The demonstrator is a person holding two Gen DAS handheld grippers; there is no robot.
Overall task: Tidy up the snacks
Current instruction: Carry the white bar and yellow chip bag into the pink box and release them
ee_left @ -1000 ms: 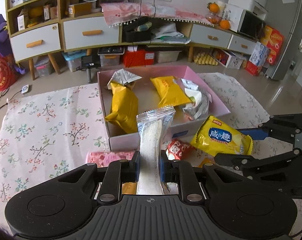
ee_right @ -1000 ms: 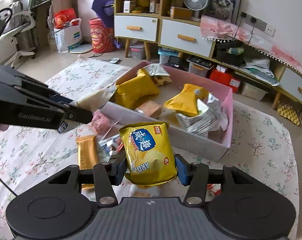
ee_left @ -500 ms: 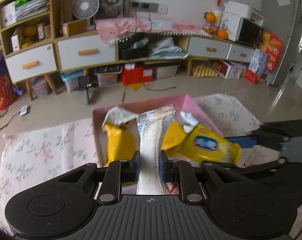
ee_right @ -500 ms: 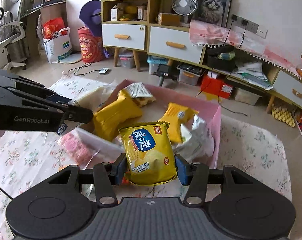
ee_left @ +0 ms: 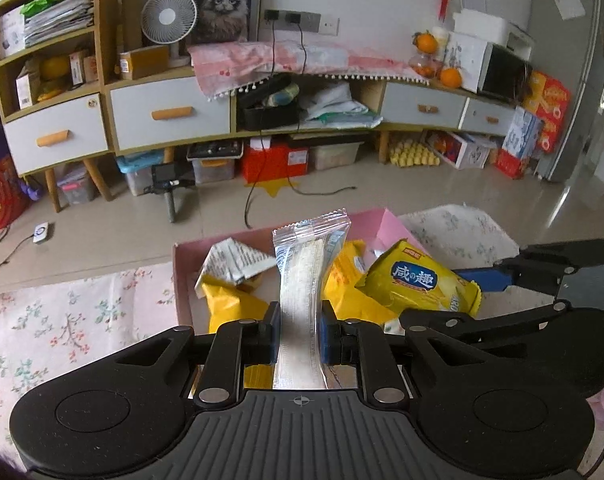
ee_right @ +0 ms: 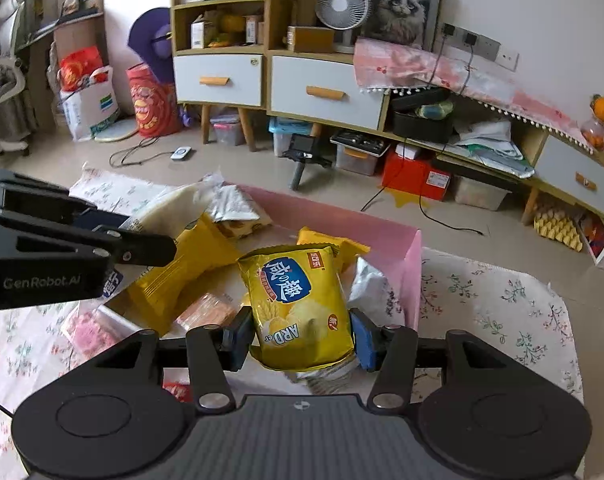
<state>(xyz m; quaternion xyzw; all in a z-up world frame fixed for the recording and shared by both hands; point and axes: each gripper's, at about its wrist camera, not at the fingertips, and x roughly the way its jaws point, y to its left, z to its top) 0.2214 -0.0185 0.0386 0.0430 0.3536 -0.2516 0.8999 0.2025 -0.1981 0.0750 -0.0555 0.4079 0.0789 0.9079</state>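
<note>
A: Both grippers carry a snack over the pink box (ee_right: 409, 264). The left gripper (ee_left: 300, 334) is clamped on a clear-wrapped wafer bar (ee_left: 305, 276), which stands up between its pads. The right gripper (ee_right: 300, 338) pinches a yellow chip bag (ee_right: 298, 300) at its lower half.

B: Where do the 2 packs sit relative to the box?

A: In both wrist views they appear above the box's interior, over the yellow packets (ee_left: 230, 304) and silver wrappers (ee_right: 234, 204) already inside. Neither pack looks to be touching them.

B: How should the drop go well?

A: Probably lower each pack toward a free patch of box floor before letting go, so the light bag does not slide over the rim. The bar is slim and slick, so it should tip flat when released rather than stand.

B: And the pose?

A: Both grippers tilt downward and forward, side by side, the right gripper's fingers (ee_left: 541, 268) reaching in from the right edge of the left view.
</note>
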